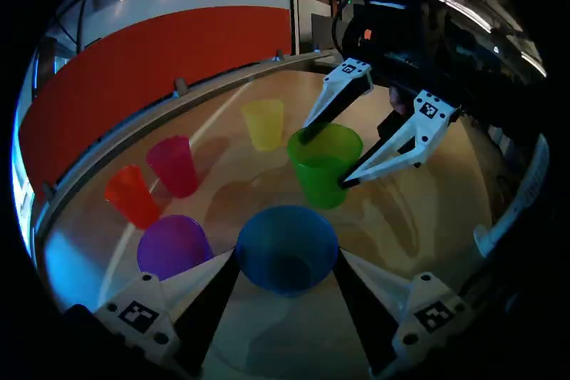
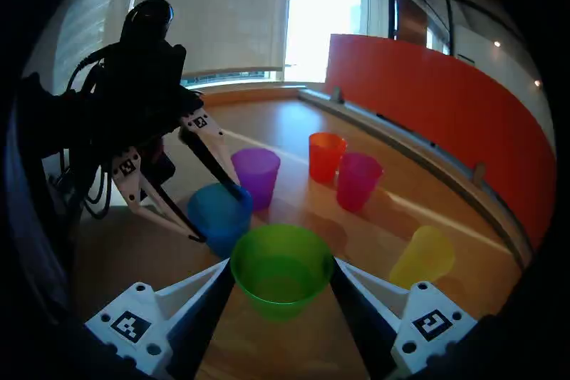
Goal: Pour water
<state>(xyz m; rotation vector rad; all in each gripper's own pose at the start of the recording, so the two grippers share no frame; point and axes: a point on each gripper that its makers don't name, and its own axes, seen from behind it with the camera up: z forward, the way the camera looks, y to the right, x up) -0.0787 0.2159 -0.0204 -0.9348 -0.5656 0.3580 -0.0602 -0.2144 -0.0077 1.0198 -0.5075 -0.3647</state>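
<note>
Well, table (image 1: pixel 399 237): we work over a pale wooden top, with a red wall (image 1: pixel 142 59) running along its far edge.
Left gripper (image 1: pixel 285 257): its two fingers press on either side of the blue cup (image 1: pixel 286 248), so we read it as gripping that cup.
Right gripper (image 1: pixel 326 159): its fingers clamp the green cup (image 1: pixel 324 162) from both sides in the same way; it faces our left gripper across the table.
Held cups: both stand upright, mouths up. We cannot tell whether either is lifted off the table, nor which of them holds water.
Key relation: from the left fingers the green cup lies straight ahead and a little to the right, near the blue cup but not touching it. From the right fingers the blue cup lies ahead and to the left.
Next move, as we judge it: one rim must come over the other mouth before any tilt, and the gap is short for either hand.
Spare cups: purple cup (image 1: pixel 173 246) sits just beside the blue one; the orange cup (image 1: pixel 132 196), pink cup (image 1: pixel 173 165) and yellow cup (image 1: pixel 263 123) stand farther back, apart from both grippers.
Risk: we think the purple cup is near enough to be knocked.
</note>
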